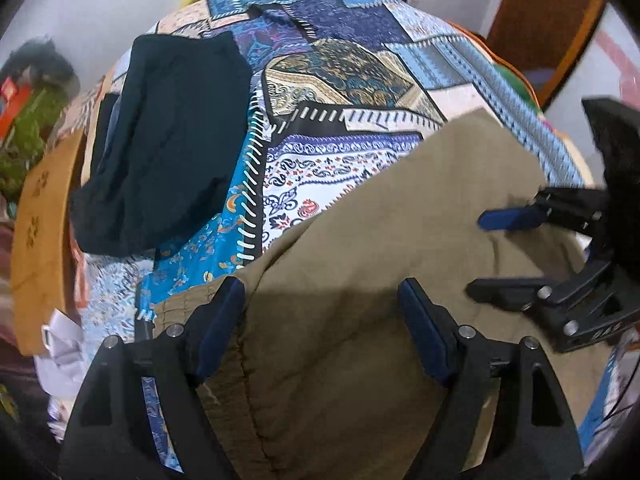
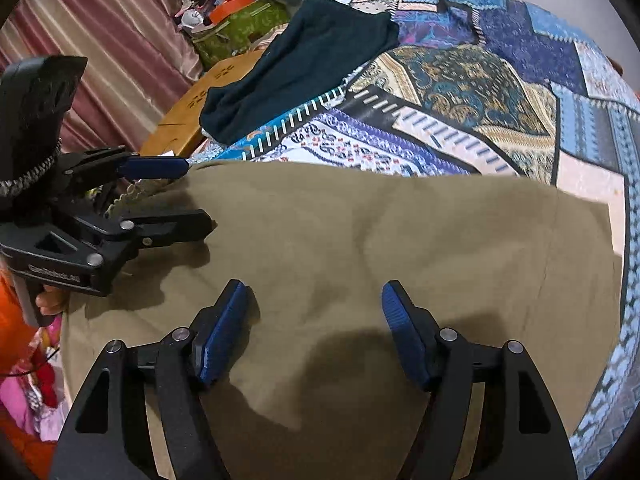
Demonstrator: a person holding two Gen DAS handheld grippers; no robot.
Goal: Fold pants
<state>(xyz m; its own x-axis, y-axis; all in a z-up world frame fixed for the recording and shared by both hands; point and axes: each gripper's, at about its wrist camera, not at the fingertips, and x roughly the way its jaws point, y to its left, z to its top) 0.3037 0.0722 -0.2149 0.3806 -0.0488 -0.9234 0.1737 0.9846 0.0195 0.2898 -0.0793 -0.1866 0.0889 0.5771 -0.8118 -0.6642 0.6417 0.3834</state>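
Note:
Khaki pants lie spread flat on a patchwork bedspread; they fill the lower half of the right wrist view. My left gripper is open, hovering over the pants near their left edge, nothing between its jaws. It also shows at the left of the right wrist view. My right gripper is open above the pants' middle, empty. It appears at the right of the left wrist view.
A dark folded garment lies on the bedspread's far left, also in the right wrist view. An orange wooden table and a green box with clutter stand beyond the bed, by pink curtains.

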